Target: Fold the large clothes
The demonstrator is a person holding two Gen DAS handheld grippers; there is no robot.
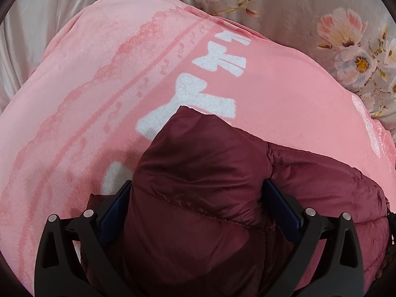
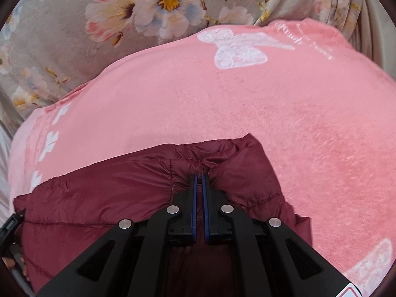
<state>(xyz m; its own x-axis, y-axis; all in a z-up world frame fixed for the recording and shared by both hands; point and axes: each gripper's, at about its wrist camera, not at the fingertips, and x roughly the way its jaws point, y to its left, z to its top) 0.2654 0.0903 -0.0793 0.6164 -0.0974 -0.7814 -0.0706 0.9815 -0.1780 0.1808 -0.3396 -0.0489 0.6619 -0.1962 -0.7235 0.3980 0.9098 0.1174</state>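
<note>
A maroon puffer jacket [image 1: 198, 153] lies on a pink fleece blanket [image 1: 99, 86] with white bow prints. My left gripper [image 1: 198, 183] stands wide, and a thick padded fold of the jacket fills the gap, its blue pads [image 1: 116, 208] pressed against both sides. In the right wrist view the same jacket [image 2: 99, 193] spreads to the left across the blanket [image 2: 247, 104]. My right gripper [image 2: 199, 176] is shut on a thin gathered bit of the jacket's top edge, where the fabric puckers around the tips.
A grey floral bedsheet [image 1: 321, 12] lies beyond the blanket, also seen in the right wrist view [image 2: 61, 49]. Pale satin cloth [image 1: 29, 37] hangs at the far left. A black part and a person's fingertips [image 2: 12, 247] show at the left edge.
</note>
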